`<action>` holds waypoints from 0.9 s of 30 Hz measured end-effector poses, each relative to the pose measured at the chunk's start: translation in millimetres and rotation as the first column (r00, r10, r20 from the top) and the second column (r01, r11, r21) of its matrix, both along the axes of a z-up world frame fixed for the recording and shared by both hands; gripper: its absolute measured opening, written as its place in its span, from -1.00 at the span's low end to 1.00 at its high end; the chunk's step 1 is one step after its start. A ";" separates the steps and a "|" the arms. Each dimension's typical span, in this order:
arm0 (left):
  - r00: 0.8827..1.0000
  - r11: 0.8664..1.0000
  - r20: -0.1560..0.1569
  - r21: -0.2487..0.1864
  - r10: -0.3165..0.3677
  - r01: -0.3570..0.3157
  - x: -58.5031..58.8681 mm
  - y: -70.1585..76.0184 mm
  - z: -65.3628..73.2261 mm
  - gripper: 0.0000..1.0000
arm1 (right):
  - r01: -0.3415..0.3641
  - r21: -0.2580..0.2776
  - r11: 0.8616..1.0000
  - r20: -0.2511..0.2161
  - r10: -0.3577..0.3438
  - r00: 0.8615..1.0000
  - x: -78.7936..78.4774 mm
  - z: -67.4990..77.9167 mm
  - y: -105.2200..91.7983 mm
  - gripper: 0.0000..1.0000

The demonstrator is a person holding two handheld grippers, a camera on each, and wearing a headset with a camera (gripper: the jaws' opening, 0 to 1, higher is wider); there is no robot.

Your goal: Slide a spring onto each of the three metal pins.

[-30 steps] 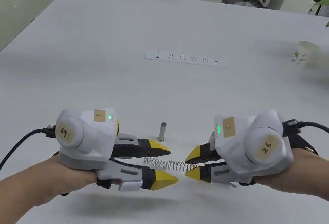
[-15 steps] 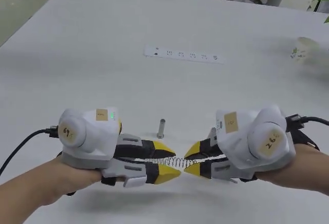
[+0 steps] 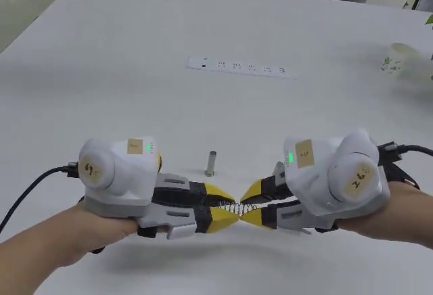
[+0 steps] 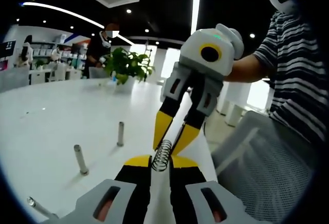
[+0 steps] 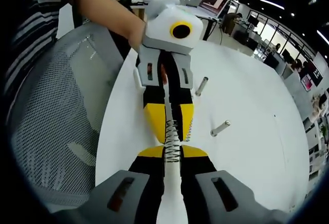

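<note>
A thin steel spring lies level between my two grippers, just above the white table. My left gripper is shut on its left end and my right gripper on its right end, yellow tips almost touching. In the left gripper view the spring sits at my left gripper. The right gripper view shows the spring running out of my right gripper into the other's jaws. One metal pin stands just behind the tips. Two pins stand upright; two pins show beside the left gripper.
A white power strip lies across the middle of the table and a paper cup sits at the far right. A grey mesh chair is behind the table's near edge. A potted plant stands at the far end.
The two grippers have closed in on each other, and the stretch of spring showing between their tips has shrunk from long to very short. The pin has stayed put.
</note>
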State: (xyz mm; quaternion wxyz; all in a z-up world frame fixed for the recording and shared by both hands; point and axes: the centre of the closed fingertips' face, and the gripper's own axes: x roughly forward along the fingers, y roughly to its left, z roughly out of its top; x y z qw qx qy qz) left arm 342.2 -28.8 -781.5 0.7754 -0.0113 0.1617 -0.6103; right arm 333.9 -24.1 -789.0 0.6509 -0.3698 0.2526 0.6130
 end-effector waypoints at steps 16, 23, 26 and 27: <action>1.000 1.000 0.014 -0.002 -0.011 0.011 -2.7 -2.1 2.1 -0.93 | 0.009 0.020 1.000 -0.011 -0.009 1.000 -0.4 1.9 -1.4 -0.85; 0.999 1.000 0.008 -0.005 -0.031 0.031 -6.5 -4.7 3.1 -0.95 | 0.014 0.022 1.000 -0.020 -0.014 1.000 -2.9 1.1 -2.6 -0.85; 0.999 0.999 0.012 -0.002 -0.039 0.039 -7.5 -5.4 2.6 -0.95 | 0.016 0.016 1.000 -0.018 -0.015 1.000 -2.8 0.0 -3.4 -0.85; 0.999 0.999 0.011 -0.002 -0.041 0.041 -8.0 -5.6 2.4 -0.95 | 0.013 0.015 1.000 -0.016 -0.013 1.000 -3.1 -0.1 -3.5 -0.85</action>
